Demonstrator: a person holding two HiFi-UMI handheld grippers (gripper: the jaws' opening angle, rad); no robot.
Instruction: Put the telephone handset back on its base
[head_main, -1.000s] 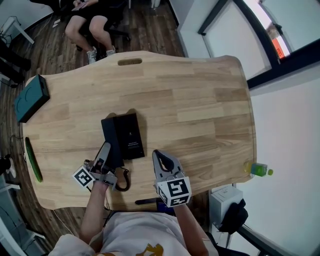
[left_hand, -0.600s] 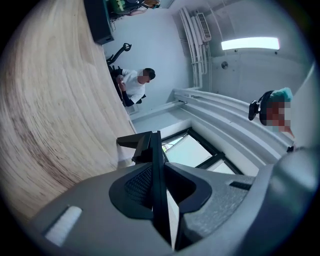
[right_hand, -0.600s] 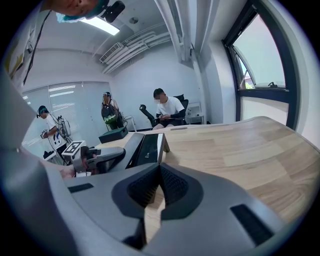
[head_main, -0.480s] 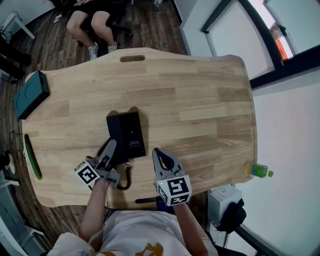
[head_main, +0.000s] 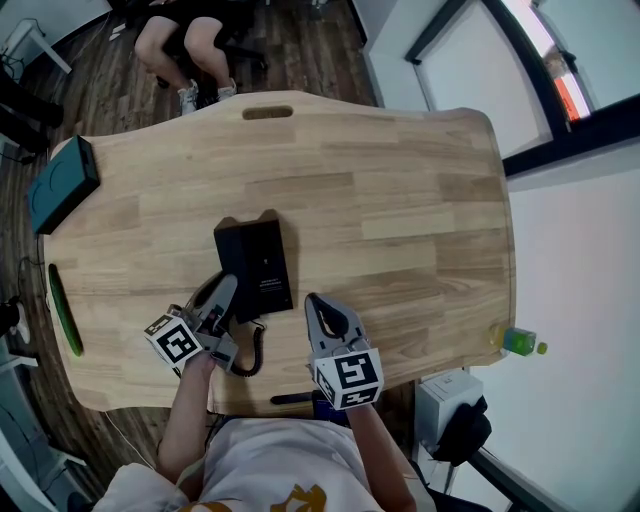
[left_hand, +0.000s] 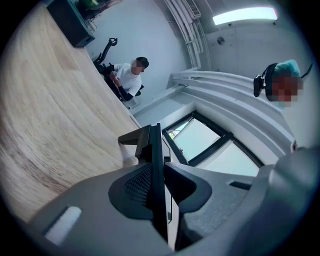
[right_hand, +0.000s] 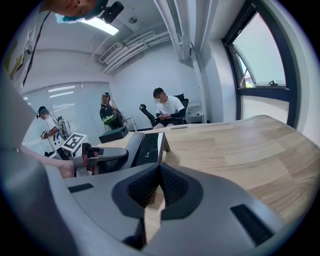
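left gripper (head_main: 226, 288): clamped on handset (left_hand: 156, 175), thin edge between pads (tilted, probably to line up with the cradle)
handset position: near-left edge of base (head_main: 262, 262), not seated
handset axis: along jaws, pointing away from person, roughly parallel to base
right gripper (head_main: 313, 303): jaws together, empty, parked clear

Head view overhead; gripper views skim table (head_main: 400, 200), near telephone base (head_main: 262, 265).

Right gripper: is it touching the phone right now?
Apart. The head view shows a strip of bare table between the right gripper and the phone. Its jaws are shut on nothing.
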